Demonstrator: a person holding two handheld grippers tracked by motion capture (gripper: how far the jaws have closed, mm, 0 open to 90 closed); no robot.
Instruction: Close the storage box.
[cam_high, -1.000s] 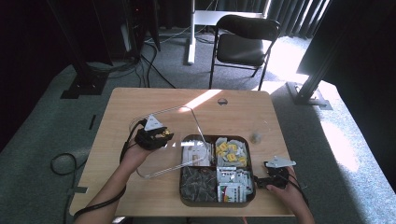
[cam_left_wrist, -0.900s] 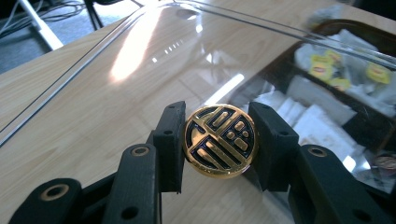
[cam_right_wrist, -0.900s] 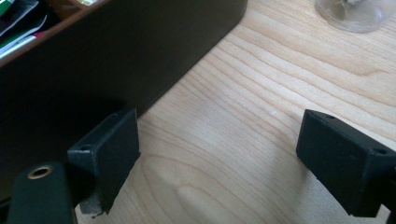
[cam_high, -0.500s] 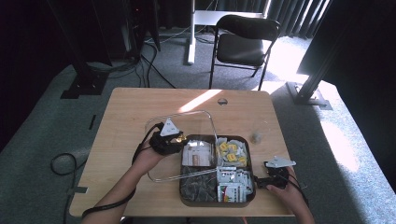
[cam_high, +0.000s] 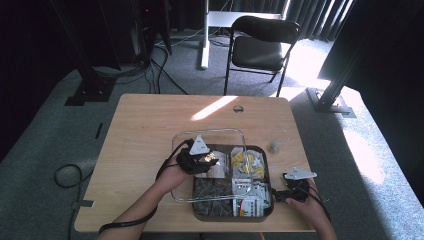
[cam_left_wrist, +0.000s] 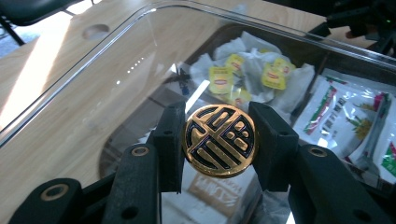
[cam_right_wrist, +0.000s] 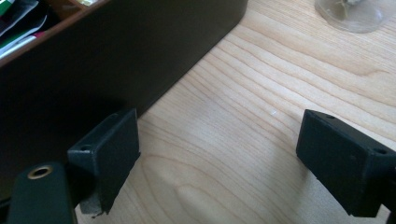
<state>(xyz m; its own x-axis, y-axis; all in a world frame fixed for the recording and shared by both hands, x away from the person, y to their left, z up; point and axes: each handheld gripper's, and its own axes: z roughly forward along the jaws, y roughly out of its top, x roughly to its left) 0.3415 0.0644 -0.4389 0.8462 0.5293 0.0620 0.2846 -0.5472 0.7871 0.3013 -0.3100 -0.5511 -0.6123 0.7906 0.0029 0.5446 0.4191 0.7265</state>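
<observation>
My left gripper (cam_high: 206, 159) is shut on the round gold-and-black knob (cam_left_wrist: 219, 140) of a clear plastic lid (cam_high: 210, 134). The lid hangs over the left part of a dark compartment box (cam_high: 268, 165) and overhangs its left edge. Through the lid I see yellow-tagged tea bags (cam_left_wrist: 243, 70) and printed sachets (cam_left_wrist: 345, 112). My right gripper (cam_high: 281, 194) rests low on the table by the box's right wall (cam_right_wrist: 116, 56), open, with bare wood between its fingers (cam_right_wrist: 112, 149).
A small clear glass object (cam_high: 273, 147) stands on the table just right of the box. A round hole (cam_high: 238, 108) sits in the tabletop at the far side. A folding chair (cam_high: 260, 45) stands beyond the table.
My left gripper has carried the clear lid to the right, from beside the box to over its left compartments. The right gripper has stayed put.
</observation>
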